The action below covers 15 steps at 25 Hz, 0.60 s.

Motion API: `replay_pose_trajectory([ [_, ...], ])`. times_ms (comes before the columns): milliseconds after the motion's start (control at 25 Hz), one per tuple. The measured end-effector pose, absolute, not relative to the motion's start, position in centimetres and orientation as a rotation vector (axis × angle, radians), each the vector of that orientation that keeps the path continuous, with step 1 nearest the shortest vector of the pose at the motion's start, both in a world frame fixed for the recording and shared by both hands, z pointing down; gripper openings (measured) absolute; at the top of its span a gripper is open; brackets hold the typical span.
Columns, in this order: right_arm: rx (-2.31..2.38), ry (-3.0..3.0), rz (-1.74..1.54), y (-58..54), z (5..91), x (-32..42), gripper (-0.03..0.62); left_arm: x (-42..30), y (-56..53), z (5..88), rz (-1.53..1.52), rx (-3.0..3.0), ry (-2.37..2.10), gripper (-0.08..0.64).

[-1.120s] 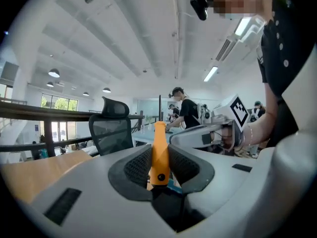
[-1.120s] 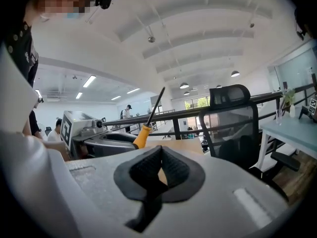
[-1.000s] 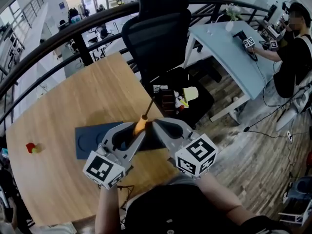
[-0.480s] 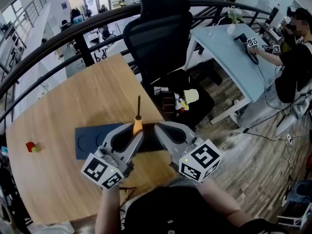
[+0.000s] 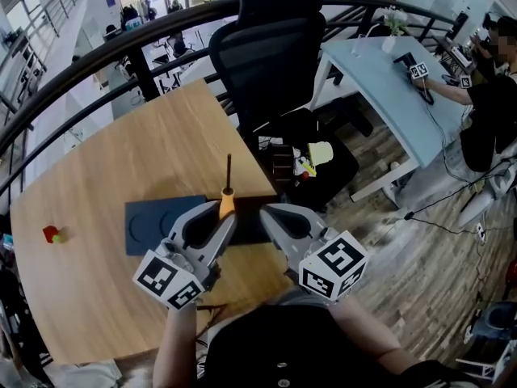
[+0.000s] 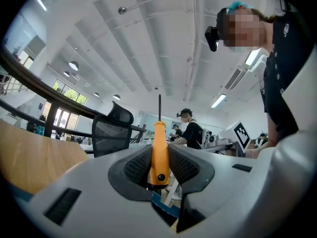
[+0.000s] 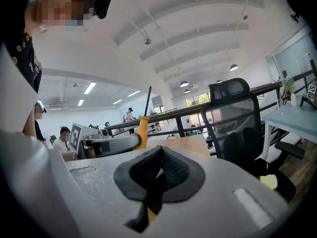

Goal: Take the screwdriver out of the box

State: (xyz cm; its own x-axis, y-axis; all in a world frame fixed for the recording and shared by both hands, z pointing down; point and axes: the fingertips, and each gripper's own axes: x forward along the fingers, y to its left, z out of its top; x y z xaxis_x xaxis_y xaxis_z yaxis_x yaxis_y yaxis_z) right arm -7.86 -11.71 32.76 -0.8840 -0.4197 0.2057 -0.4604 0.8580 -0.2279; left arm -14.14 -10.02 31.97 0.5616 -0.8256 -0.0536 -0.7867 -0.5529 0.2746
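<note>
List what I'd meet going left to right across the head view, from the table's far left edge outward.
red block → dark blue box → screwdriver → pale blue desk

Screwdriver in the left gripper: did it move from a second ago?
Yes. The screwdriver tipped left: its shaft leaned toward the right edge of the table before, and now points straight up the picture.

Screwdriver [image 5: 228, 192] upright in left gripper [image 5: 225, 216]
</note>
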Motion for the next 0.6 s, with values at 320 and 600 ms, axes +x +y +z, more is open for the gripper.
replay_pose_trajectory([
  [320,0.703,-2.858,0.419,-12.0,33.7,-7.6,-0.005,-14.1,-10.0,32.7,-0.255,2.565,-1.334,0.118],
  [600,0.693,-2.853,0.413,-11.5,34.1,-8.0,-0.003,-14.3,-9.8,33.3,-0.239,2.543,-1.343,0.118],
])
